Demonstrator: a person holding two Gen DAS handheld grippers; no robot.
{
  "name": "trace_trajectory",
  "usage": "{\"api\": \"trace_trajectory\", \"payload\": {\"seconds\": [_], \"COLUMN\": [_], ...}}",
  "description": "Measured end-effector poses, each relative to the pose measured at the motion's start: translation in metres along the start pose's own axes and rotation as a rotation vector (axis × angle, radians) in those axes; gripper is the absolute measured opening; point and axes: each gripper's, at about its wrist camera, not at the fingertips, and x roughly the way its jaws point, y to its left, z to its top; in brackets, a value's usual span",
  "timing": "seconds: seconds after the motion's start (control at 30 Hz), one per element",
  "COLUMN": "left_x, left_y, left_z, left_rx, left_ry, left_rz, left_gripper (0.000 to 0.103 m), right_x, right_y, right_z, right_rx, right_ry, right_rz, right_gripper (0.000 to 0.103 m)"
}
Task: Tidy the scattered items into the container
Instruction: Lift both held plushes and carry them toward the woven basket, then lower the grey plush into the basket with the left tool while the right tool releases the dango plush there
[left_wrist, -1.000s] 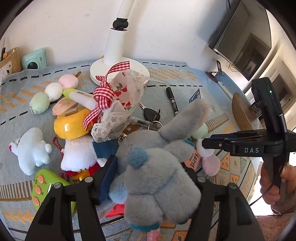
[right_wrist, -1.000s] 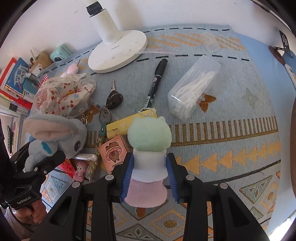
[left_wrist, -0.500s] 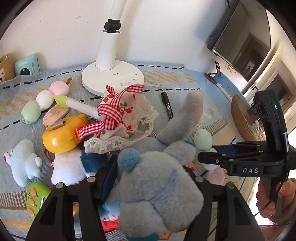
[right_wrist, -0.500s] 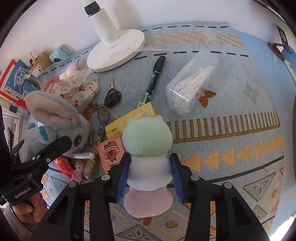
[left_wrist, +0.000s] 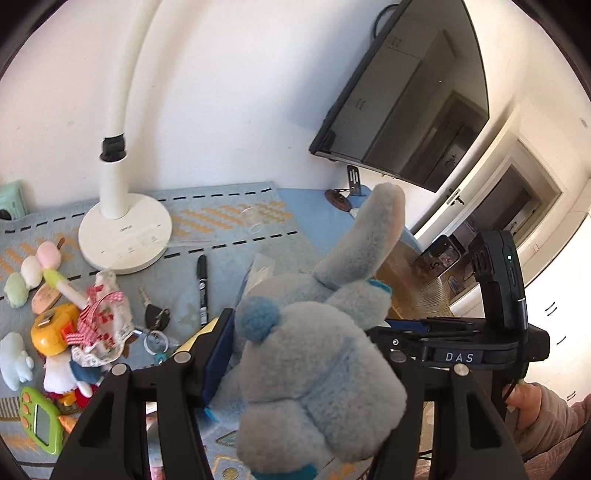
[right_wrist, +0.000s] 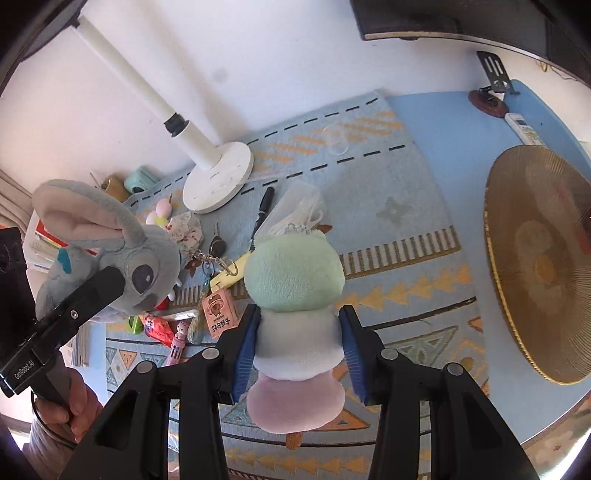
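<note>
In each gripper, a plush.

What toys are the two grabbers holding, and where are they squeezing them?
The left gripper squeezes the grey-blue bunny plush around its body. The right gripper squeezes the dango plush on its white middle ball, between the green and pink ones.

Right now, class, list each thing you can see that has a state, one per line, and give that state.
Left gripper: shut on the grey plush, lifted.
Right gripper: shut on the dango plush, lifted.
Marker: capped, lying flat.
Woven tray: holds nothing.
Keys: lying on the mat.
</note>
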Motion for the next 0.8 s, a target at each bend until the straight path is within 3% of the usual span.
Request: {"api": "trace_trajectory", "payload": {"seconds": [0.2, 0.43, 0.6, 0.8], "left_x": [0.054, 0.161, 0.243, 0.295], "left_y": [-0.076, -0.159, -0.186, -0.180], "left_z": [0.038, 0.058, 0.045, 0.022], "left_rx": [0.098, 0.196, 0.214, 0.176], "left_ry": [0.011, 0.105, 0.220, 0.334], "left_rz": [-0.106, -0.203, -0.182, -0.118], "left_gripper": [0.054, 0.054, 0.054, 0.054], "right_x": [-0.051, -0.085, -0.070, -0.035], "right_y": [-0.064, -0.159, -0.221, -0.261], "right_z": [0.010, 0.019, 0.023, 0.029], "right_rx": [0.072, 0.176, 0.248, 0.282], "right_ry": [-0.072, -0.122, -0.074, 0.013], "right_rz": [-0.034, -0.139, -0.158, -0.180], "right_gripper": [0.044, 0.044, 0.044, 0.044]}}
